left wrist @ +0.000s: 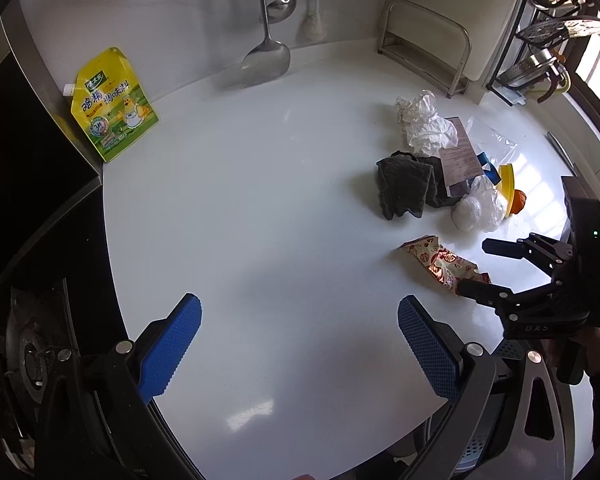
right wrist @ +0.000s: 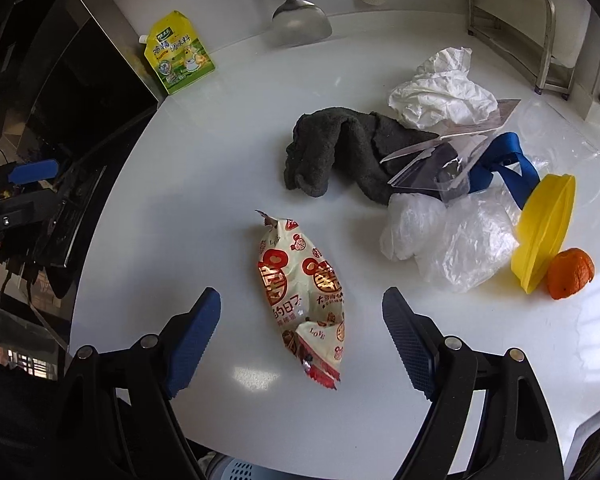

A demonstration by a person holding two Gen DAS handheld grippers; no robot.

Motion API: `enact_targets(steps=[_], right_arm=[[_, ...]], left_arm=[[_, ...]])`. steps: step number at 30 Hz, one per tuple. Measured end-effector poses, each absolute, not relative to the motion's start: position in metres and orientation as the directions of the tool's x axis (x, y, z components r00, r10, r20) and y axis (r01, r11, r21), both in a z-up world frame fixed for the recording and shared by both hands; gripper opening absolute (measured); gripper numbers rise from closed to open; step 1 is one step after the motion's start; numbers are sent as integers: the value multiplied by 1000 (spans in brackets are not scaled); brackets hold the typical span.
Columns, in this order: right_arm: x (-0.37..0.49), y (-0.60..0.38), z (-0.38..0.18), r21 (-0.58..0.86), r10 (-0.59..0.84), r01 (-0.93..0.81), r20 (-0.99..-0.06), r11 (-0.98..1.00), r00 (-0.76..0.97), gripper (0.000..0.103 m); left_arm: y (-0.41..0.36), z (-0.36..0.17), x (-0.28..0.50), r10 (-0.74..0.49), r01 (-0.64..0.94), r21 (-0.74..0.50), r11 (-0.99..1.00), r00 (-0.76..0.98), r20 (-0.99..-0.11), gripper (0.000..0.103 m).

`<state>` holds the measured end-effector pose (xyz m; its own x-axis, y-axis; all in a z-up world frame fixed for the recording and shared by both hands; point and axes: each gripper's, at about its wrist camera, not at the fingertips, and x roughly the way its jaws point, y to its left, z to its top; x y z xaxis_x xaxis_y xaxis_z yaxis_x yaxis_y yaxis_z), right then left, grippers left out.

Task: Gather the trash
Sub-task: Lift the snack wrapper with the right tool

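Observation:
A red and cream snack wrapper (right wrist: 304,300) lies on the white counter (right wrist: 220,160), between the open fingers of my right gripper (right wrist: 302,336); it also shows in the left wrist view (left wrist: 444,266). Beyond it lie a dark grey cloth (right wrist: 340,152), crumpled white paper (right wrist: 440,92), clear plastic bags (right wrist: 452,240), a blue strap (right wrist: 504,160), a yellow lid (right wrist: 544,232) and an orange peel (right wrist: 570,274). My left gripper (left wrist: 300,344) is open and empty over bare counter. The right gripper shows at the right of the left wrist view (left wrist: 474,266), open around the wrapper's end.
A yellow seasoning pouch (left wrist: 112,108) leans at the back left beside a black stove (left wrist: 28,200). A metal spatula (left wrist: 266,56) and a brush (left wrist: 312,24) hang at the back wall. A metal rack (left wrist: 428,44) stands at the back right.

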<state>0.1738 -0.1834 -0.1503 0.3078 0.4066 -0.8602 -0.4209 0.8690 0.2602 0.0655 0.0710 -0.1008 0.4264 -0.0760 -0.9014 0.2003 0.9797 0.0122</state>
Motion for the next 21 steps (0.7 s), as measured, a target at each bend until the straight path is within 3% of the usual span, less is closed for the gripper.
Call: enact_targets(steps=[3, 7, 8, 9, 12, 15, 21], right_arm=[[179, -154, -165, 148, 320, -480, -899, 865, 298, 78], [177, -133, -172, 58, 268, -526, -904, 848, 333, 69], [179, -133, -171, 58, 266, -516, -902, 855, 339, 62], [182, -136, -169, 70, 271, -502, -900, 862, 340, 47], [186, -148, -166, 109, 287, -473, -903, 874, 321, 33], [185, -156, -163, 137, 297, -445, -902, 885, 314, 24], [160, -180, -143, 218, 341, -332, -862, 918, 375, 20]], left_arm=[[68, -99, 63, -78, 209, 14, 978, 428, -900, 97], [73, -100, 63, -69, 194, 16, 981, 425, -903, 97], [75, -100, 63, -67, 188, 16, 982, 425, -903, 97], [77, -100, 63, -64, 183, 16, 983, 425, -903, 97], [80, -101, 64, -64, 175, 13, 984, 424, -903, 97], [77, -102, 65, -73, 182, 5, 983, 421, -904, 97], [61, -105, 73, -107, 216, -17, 976, 410, -906, 97]])
